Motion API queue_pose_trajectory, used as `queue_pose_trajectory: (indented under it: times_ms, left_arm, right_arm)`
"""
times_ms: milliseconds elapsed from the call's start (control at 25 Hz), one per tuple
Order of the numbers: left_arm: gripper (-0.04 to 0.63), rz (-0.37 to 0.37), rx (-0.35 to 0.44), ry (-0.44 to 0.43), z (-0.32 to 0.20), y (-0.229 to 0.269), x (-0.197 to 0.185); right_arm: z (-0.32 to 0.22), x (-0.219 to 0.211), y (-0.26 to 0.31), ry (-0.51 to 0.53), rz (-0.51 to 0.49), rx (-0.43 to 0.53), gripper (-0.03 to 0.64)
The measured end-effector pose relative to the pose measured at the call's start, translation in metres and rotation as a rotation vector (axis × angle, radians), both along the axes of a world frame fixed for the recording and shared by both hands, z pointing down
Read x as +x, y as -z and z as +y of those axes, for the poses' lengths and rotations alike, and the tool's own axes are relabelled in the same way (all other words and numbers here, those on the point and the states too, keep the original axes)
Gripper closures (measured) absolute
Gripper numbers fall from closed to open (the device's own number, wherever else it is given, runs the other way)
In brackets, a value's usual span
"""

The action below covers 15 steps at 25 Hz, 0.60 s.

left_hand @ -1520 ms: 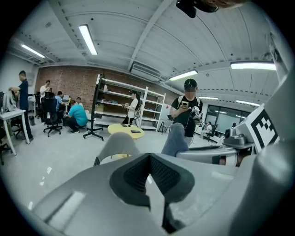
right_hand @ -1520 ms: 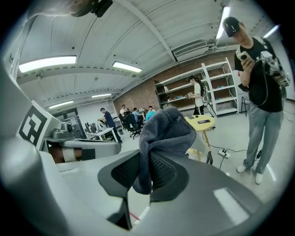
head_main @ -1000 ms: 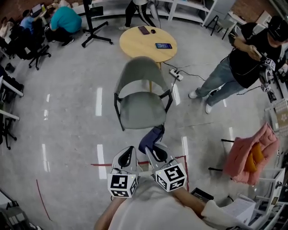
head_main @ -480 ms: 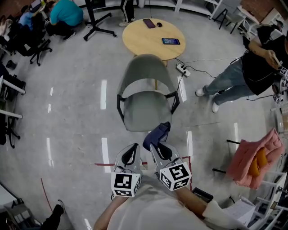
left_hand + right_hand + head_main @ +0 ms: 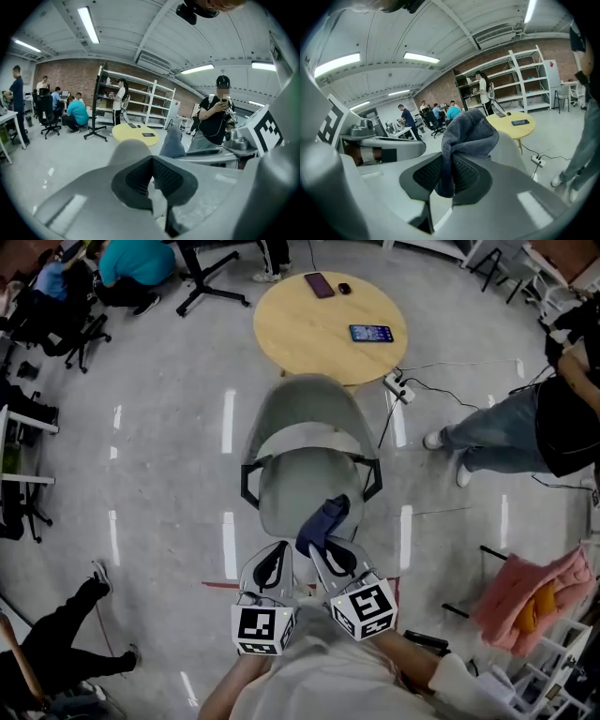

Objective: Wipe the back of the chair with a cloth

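The dark blue cloth [image 5: 322, 524] is pinched in the right gripper [image 5: 320, 549], and the right gripper view shows it plainly: both ribbed pads [image 5: 465, 174] are pressed onto the cloth [image 5: 466, 136]. A bunched fold stands up above them and a short tail hangs below. How much fabric sits inside the grip is hidden by the pads themselves.

From the head view the cloth overlaps the front edge of the grey chair [image 5: 307, 482], but I can't tell whether it touches the seat or hangs above it. The curved chair back [image 5: 310, 401] is on the far side, well apart from the cloth. Its rear face turns toward the table and can't be seen from here. The chair's legs are tucked out of sight under the seat.

The left gripper [image 5: 276, 555] rides just beside the right one. Its own view shows the pads [image 5: 137, 178] pressed together with nothing between them, and the chair is only a soft grey blur past them.

Beyond the chair stands a round wooden table [image 5: 291, 329] with a phone [image 5: 371, 333], a second dark phone [image 5: 319, 284] and a small dark object too tiny to identify. A power strip [image 5: 398, 387] lies on the floor beside it, its cable trailing right. A standing person [image 5: 525, 432] is cut off by the right edge. A pink jacket [image 5: 539, 592] is draped over something at lower right, its support mostly hidden. At lower left only a leg [image 5: 61, 629] shows.
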<state>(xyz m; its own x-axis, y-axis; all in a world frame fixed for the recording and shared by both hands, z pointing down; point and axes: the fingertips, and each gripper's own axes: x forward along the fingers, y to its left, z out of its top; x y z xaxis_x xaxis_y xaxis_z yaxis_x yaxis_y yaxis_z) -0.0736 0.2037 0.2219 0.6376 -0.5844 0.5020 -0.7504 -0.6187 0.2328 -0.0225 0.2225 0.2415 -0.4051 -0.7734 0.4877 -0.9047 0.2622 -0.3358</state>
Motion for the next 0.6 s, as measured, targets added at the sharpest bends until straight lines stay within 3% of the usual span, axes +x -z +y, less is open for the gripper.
queue_pose_trajectory:
  times_ms: [320, 600]
  left_arm:
    - [0.595, -0.026, -0.066, 0.119, -0.056, -0.028, 0.037]
    - [0.595, -0.011, -0.061, 0.156, -0.096, -0.041, 0.041]
  right_arm:
    - [-0.068, 0.044, -0.014, 0.166, 0.027, 0.027, 0.541]
    - [-0.113, 0.040, -0.023, 0.227, 0.065, 0.041, 0.541]
